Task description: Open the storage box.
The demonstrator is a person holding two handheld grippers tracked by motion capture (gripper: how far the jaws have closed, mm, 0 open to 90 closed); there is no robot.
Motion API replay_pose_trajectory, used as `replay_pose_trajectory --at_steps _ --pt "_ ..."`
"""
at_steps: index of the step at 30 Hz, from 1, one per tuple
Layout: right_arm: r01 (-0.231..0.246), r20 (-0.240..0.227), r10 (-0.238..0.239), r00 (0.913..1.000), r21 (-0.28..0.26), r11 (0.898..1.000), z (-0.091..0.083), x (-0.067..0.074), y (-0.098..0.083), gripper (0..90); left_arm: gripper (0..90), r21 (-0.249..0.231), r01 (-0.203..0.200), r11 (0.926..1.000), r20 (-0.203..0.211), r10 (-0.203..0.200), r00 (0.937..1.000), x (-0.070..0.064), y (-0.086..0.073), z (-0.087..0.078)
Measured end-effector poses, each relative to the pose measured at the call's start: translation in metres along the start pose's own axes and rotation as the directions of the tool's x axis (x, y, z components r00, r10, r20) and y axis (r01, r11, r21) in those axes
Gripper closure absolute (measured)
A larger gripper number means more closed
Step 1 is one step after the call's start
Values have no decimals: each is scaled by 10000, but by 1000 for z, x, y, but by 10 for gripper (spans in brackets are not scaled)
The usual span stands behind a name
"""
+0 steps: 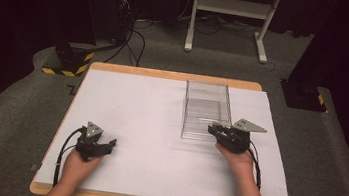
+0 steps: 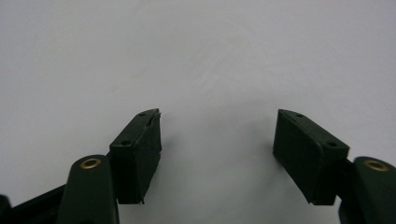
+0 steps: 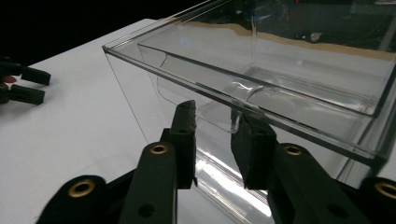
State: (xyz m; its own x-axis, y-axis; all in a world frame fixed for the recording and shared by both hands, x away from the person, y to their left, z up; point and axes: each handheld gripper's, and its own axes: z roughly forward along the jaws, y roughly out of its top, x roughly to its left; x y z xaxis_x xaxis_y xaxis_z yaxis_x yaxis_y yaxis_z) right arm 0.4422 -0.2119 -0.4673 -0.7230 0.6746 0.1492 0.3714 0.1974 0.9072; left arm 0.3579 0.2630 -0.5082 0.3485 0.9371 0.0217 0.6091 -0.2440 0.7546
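right fingers (image 3: 212, 135) straddling clear box (image 1: 205, 109) near wall, part-closed | left fingers (image 2: 217, 154) wide apart, empty

Left hand-held gripper (image 1: 106, 146) rests low with jaws wide apart; right hand-held gripper (image 1: 215, 130), forearm extended, jaws partly narrowed
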Motion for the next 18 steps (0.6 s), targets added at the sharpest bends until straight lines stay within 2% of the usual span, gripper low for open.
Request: replay_pose_trajectory --at_steps 1,5,18 --pt "5 -163 -6 9999 -38 10000 -1 -1 -1 732 325 0 0 10000 0 0 10000 0 0 0" --pt "-17 -349 13 9994 -119 9999 -3 -3 -3 755 325 -4 -7 10000 2 7 10000 0 0 0" --pt "134 -356 -135 9993 -56 9999 -17 7 -9 775 326 -1 -8 10000 1 8 10000 0 0 0"
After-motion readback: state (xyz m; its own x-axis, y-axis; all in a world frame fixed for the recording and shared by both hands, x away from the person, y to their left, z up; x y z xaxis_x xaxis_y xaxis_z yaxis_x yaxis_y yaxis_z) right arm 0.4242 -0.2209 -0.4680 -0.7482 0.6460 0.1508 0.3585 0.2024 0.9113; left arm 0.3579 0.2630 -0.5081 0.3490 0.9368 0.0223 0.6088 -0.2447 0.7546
